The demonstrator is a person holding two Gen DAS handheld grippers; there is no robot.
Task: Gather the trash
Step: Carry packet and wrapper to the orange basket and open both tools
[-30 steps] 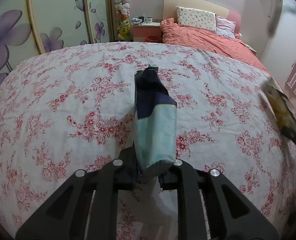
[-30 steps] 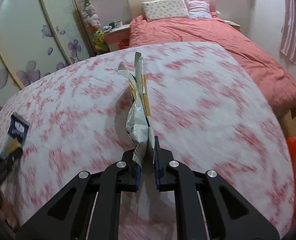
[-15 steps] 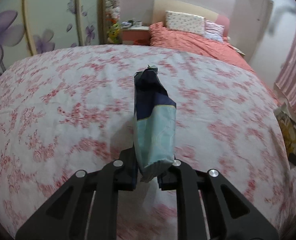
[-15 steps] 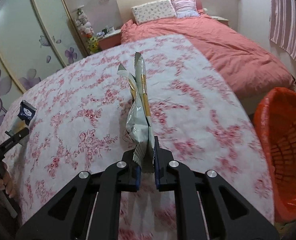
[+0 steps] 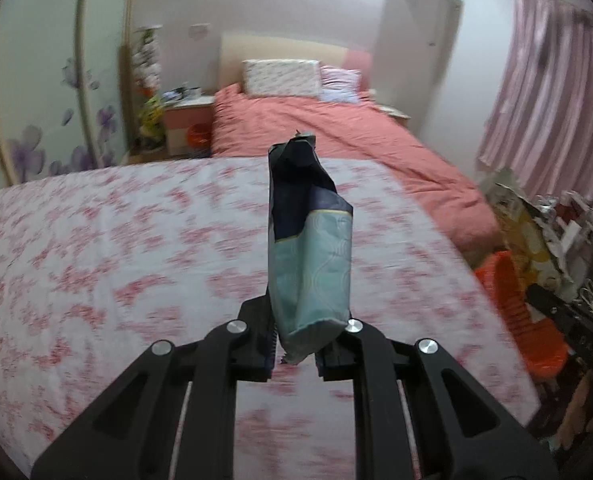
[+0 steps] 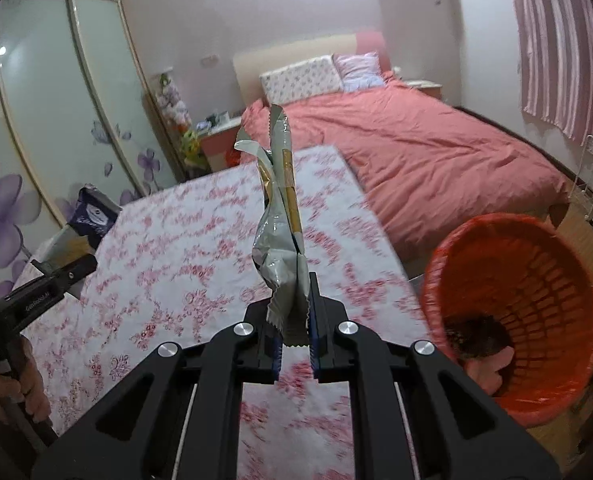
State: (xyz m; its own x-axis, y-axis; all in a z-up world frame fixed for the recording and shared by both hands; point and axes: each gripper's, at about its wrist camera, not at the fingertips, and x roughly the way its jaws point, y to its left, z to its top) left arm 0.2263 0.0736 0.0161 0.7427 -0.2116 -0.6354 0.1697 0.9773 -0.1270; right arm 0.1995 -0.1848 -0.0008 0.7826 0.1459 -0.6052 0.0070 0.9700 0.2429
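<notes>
Two wrappers are travelling clamped, one in each gripper. A second ago both wrist views showed little besides the flowered bedspread (image 6: 168, 248); now the orange basket (image 6: 536, 300) is filling the right wrist view at about four o'clock, and in the left wrist view its rim (image 5: 512, 292) is showing at three o'clock, past the bedspread's edge. Both hands are evidently carrying their loads off the bed toward that basket, so the task appears to be moving from pickup to drop-off.

The left gripper (image 5: 296, 350) is holding its fingers pinched on the lower end of the blue and teal packet (image 5: 310, 256); they have closed a touch further within the last second, with the packet between them. The packet is standing with its long axis running straight out from the jaws toward twelve o'clock, its dark crumpled top farthest from the camera.

The right gripper (image 6: 295, 344) is keeping its fingers together on the serrated bottom edge of the silver wrapper (image 6: 280, 236). That wrapper is also pointing toward twelve o'clock, long axis along the fingers, seen nearly edge-on, with its torn tip curling toward eleven.

Neither piece is over the basket's mouth yet. Something dark is already lying in the basket's bottom, too unclear to name.
</notes>
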